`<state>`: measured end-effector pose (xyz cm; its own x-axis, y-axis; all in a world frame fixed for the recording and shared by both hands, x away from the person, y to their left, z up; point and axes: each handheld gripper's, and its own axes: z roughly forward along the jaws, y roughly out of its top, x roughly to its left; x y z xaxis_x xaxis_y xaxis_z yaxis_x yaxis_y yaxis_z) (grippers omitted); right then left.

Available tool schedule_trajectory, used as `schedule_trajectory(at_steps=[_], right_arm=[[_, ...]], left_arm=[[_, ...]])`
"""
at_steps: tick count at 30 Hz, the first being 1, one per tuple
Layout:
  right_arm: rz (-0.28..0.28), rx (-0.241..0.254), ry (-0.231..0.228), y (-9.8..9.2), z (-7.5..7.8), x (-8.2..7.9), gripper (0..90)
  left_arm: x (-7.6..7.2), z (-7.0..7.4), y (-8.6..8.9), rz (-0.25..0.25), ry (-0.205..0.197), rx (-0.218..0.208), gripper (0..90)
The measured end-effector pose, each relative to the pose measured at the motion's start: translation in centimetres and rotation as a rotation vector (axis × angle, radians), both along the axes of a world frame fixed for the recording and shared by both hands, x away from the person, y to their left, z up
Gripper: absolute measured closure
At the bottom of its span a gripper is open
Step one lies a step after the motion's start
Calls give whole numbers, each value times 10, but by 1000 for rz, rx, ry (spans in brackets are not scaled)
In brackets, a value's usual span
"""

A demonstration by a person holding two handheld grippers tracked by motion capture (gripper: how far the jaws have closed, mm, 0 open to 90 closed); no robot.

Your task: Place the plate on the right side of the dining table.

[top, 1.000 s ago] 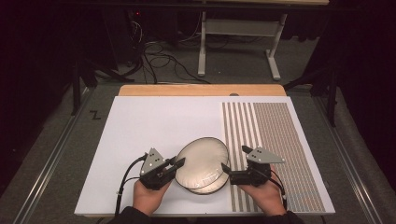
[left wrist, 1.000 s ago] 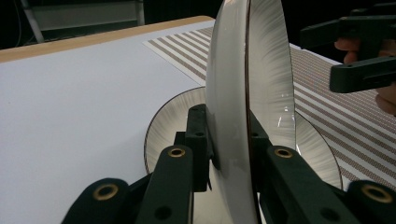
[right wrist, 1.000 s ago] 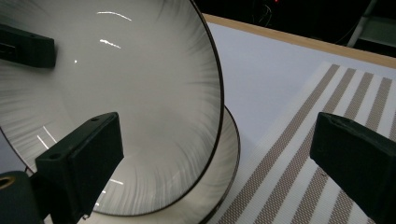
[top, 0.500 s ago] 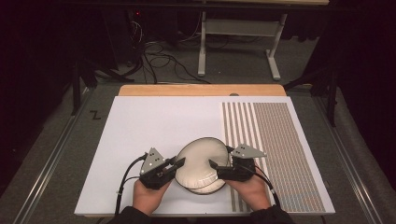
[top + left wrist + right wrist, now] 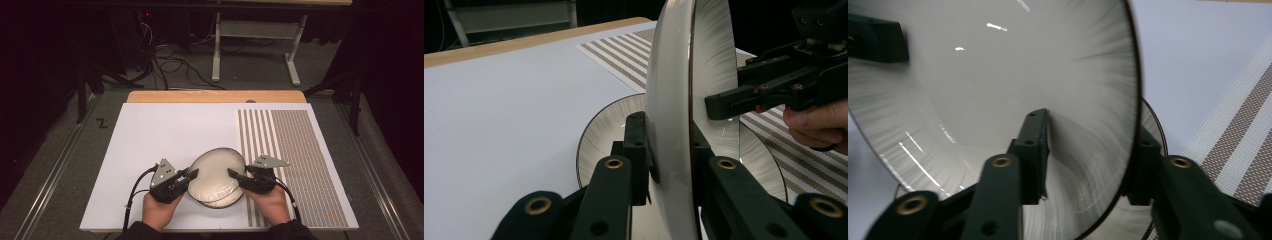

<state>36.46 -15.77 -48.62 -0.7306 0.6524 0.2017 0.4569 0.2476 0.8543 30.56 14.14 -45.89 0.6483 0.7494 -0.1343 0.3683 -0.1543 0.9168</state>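
Note:
A white plate with a dark rim (image 5: 217, 167) is held tilted above a second like plate (image 5: 223, 202), which lies flat on the white mat near the front edge. My left gripper (image 5: 192, 175) is shut on the raised plate's left rim; in the left gripper view the plate (image 5: 674, 75) stands on edge between the jaws of the left gripper (image 5: 669, 150), over the flat plate (image 5: 606, 120). My right gripper (image 5: 233, 173) grips the opposite rim, its jaws on either side of the plate (image 5: 998, 65) in the right gripper view.
The white mat (image 5: 165, 135) covers the table, with a brown striped and gridded patch (image 5: 300, 150) on its right side. A wooden edge (image 5: 215, 96) runs along the back. Beyond it lie floor cables and a desk frame (image 5: 255, 30).
My right gripper has moved left from beside the plates onto the raised plate's right rim. The plate has tilted up a little. The left gripper has kept its hold.

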Motion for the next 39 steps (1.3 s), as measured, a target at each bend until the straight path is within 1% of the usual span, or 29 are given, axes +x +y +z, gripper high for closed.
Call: schedule_trajectory(at_steps=[1, 2, 5, 10, 11, 15, 19, 23, 25, 26, 28, 34, 35, 39], right_arm=[[3, 10, 1, -2, 1, 0, 686], [3, 10, -2, -3, 3, -2, 702], [0, 14, -27, -6, 9, -6, 738], [-12, 24, -63, -11, 20, -10, 755], [-15, 22, -76, -12, 22, -11, 758], [-37, 12, -121, -17, 32, -15, 768], [-60, 11, -155, -20, 39, -17, 781], [-73, 8, -174, -23, 44, -18, 788], [-76, 4, -189, -25, 46, -18, 789], [-82, 3, -188, -26, 48, -18, 790], [-83, 0, -209, -29, 51, -18, 793], [-106, -2, -229, -41, 62, -21, 801], [-107, -6, -242, -44, 63, -20, 802], [-125, -7, -250, -53, 67, -21, 805]], left_arm=[[-1, 1, 0, 2, 3, 6, 806], [-1, 2, 0, 6, 0, 11, 809], [-3, 5, -1, 4, -8, 27, 813], [-3, 10, -3, -5, -11, 15, 812], [-2, 12, -4, -7, -10, 11, 812], [-1, 14, -7, -10, -15, 17, 811], [2, 16, -10, -12, -8, 14, 808], [5, 19, -13, -11, -10, 14, 804], [6, 21, -15, -11, -13, 15, 804], [6, 22, -17, -10, -16, 14, 804], [8, 24, -20, -12, -20, 14, 802], [13, 28, -33, -19, -32, 9, 798], [14, 29, -35, -21, -34, 10, 799], [18, 30, -44, -27, -40, 5, 798]])
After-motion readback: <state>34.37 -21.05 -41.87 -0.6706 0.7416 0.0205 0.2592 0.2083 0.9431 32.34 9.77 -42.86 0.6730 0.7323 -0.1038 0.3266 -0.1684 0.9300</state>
